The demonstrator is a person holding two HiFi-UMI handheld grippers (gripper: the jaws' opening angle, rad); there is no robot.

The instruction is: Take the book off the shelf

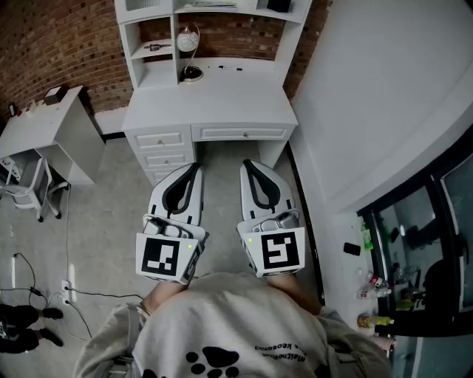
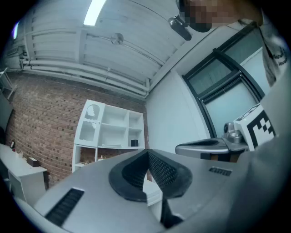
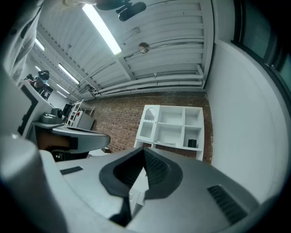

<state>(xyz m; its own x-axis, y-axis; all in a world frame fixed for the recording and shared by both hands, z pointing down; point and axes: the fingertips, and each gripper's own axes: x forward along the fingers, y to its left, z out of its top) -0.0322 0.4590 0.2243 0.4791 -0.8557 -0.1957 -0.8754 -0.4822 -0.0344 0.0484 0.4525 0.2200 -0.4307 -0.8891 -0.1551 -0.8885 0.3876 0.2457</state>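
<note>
The left tool (image 1: 191,171) and right tool (image 1: 250,167), both closed on nothing, hover side by side before the white drawered surface (image 1: 214,100). A round pale ornament (image 1: 188,40) stands under its white shelf hutch (image 1: 175,22).

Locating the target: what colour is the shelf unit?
White; the shelf unit shows best in the right gripper view.

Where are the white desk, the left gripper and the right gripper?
white desk (image 1: 222,92): head view, bare desktop.
left gripper (image 1: 194,168): head view, between its shut fingertips.
right gripper (image 1: 247,164): head view, between its shut fingertips.
</note>
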